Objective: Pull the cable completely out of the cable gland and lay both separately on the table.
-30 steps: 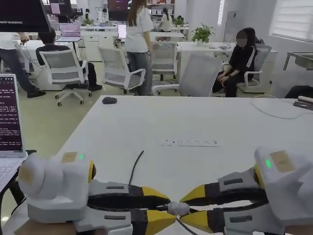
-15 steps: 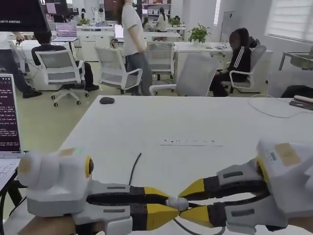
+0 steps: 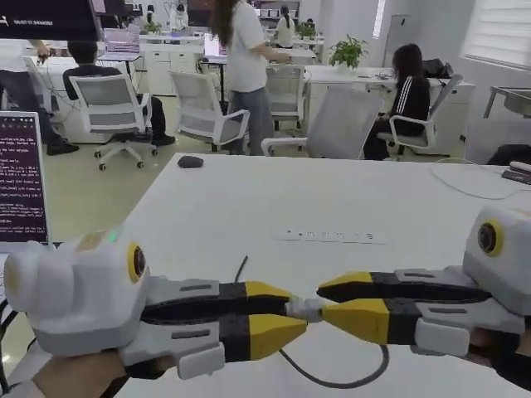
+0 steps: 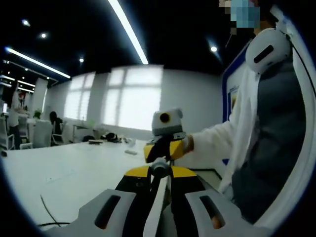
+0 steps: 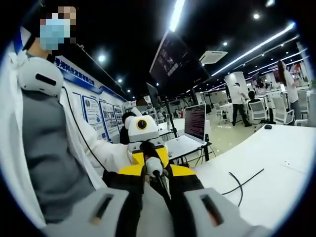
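A small white cable gland (image 3: 304,309) is held above the table between the two grippers' yellow tips. My left gripper (image 3: 290,319) comes in from the left and is shut on one end of it. My right gripper (image 3: 328,305) comes in from the right, shut on the other end. In the left gripper view the gland (image 4: 160,167) sits at the tips of that gripper (image 4: 160,173), with the right gripper (image 4: 165,144) facing it. It also shows at the tips of my right gripper (image 5: 153,173). The black cable (image 3: 340,383) loops below the grippers onto the white table (image 3: 348,199).
A laptop (image 3: 21,178) stands at the table's left edge. A black mouse (image 3: 190,162) and a white power strip (image 3: 336,237) lie further back. Office chairs (image 3: 211,112) and people are beyond the table. A thin cable (image 3: 465,192) lies at the far right.
Both grippers, still joined at the gland, sit higher in the head view. The right gripper has rolled so its lens faces the camera, and a cable loop now shows below them.
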Motion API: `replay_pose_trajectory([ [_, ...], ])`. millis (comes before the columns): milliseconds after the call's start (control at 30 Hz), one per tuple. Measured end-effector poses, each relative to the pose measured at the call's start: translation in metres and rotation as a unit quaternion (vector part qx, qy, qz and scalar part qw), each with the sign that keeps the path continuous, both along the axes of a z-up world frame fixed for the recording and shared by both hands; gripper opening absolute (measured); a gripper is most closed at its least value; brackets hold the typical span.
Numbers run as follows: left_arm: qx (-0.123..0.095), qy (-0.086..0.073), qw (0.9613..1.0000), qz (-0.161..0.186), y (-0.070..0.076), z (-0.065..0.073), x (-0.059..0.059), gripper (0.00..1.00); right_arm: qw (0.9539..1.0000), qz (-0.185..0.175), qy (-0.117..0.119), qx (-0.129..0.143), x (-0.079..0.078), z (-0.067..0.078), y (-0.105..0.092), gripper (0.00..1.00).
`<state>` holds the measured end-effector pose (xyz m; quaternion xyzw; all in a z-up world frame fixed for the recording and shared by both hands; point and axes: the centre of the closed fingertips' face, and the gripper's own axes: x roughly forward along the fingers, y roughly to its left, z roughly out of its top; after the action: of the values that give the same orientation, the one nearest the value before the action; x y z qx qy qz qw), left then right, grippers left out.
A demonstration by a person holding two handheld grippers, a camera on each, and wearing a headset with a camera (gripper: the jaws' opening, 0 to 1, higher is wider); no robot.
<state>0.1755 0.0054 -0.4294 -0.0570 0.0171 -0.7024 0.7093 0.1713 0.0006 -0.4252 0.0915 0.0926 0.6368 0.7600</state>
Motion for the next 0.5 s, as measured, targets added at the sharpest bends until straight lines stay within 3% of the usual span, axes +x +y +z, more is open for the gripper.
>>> replay_pose_trajectory([
  [100, 0.007, -0.006, 0.9999, -0.012, -0.004, -0.002, -0.004, 0.15, 0.9999, 0.012, 0.011, 0.004, -0.004, -0.001, 0.004, 0.24],
  [133, 0.007, -0.008, 0.9999, -0.012, -0.004, -0.002, -0.005, 0.15, 0.9998, 0.016, 0.008, 0.000, -0.006, -0.003, 0.003, 0.17],
  [167, 0.006, -0.009, 0.9999, -0.010, -0.006, -0.001, -0.006, 0.15, 0.9989, 0.046, -0.005, 0.003, -0.014, -0.002, 0.004, 0.12],
  [200, 0.005, -0.009, 0.9999, -0.010, -0.005, -0.002, -0.006, 0.15, 0.9997, 0.020, 0.009, 0.005, -0.009, -0.005, 0.001, 0.12],
  [500, -0.004, -0.010, 0.9999, -0.007, -0.007, 0.000, -0.008, 0.15, 0.9992, 0.033, 0.021, 0.010, -0.011, -0.006, 0.004, 0.11],
])
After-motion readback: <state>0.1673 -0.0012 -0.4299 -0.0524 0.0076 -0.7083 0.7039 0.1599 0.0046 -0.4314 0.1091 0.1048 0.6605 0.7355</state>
